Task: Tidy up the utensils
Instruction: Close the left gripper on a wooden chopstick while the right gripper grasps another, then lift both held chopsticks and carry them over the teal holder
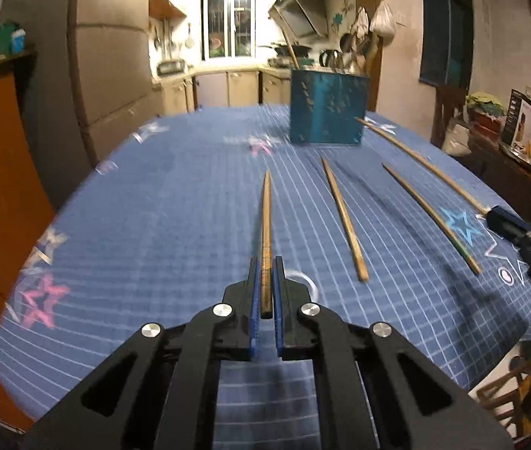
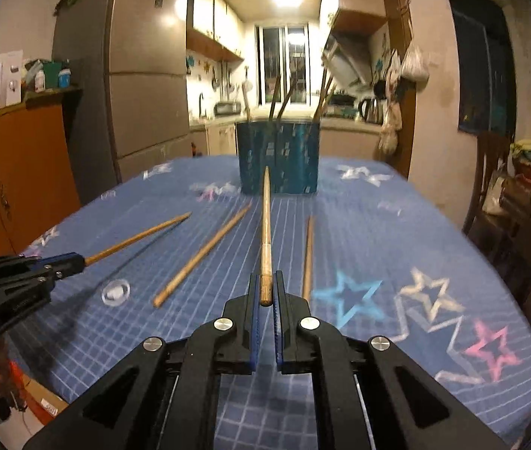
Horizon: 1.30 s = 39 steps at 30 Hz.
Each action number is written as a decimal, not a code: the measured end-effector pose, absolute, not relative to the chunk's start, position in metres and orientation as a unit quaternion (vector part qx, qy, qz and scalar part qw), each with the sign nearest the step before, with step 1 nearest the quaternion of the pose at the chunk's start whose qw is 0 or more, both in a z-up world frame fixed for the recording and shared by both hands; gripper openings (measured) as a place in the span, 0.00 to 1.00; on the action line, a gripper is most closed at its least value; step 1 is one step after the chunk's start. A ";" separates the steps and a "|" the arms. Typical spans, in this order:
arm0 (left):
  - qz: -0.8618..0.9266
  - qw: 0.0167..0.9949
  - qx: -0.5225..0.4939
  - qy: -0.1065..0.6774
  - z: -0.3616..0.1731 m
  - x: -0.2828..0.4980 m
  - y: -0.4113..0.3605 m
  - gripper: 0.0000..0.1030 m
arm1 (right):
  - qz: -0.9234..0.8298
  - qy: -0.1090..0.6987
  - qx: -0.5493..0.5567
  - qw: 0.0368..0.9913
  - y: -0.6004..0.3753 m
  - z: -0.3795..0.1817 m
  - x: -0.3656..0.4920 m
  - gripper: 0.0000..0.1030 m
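Both tongs clenched, each on one chopstick above the blue counter.

On the left, the left tongs (image 1: 265, 270) pinch the thick end of a wooden chopstick (image 1: 266, 221) between their blue pads, its tip pointing away over the grid-patterned counter (image 1: 153, 206) and clear of the cloth. Between the two tongs, two loose chopsticks (image 1: 344, 221) lie flat on the counter, well apart from each other. To the right, the right tongs (image 2: 265, 285) grip a second chopstick (image 2: 265, 225) by its thick end, its tip aimed at the teal utensil holder (image 2: 278, 157), which stands upright at the far side with several sticks already inside.
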<state>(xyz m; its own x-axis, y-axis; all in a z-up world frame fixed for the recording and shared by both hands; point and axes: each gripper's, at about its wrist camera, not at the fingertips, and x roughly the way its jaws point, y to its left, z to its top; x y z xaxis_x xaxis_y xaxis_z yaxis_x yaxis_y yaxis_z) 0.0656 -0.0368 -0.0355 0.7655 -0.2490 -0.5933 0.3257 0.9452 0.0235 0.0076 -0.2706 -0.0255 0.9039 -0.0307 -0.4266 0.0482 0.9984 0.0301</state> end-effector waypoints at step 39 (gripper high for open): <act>-0.176 0.959 0.067 0.212 0.107 0.082 -0.010 0.05 | 0.097 0.092 -0.024 0.991 -0.299 0.134 -0.007 0.08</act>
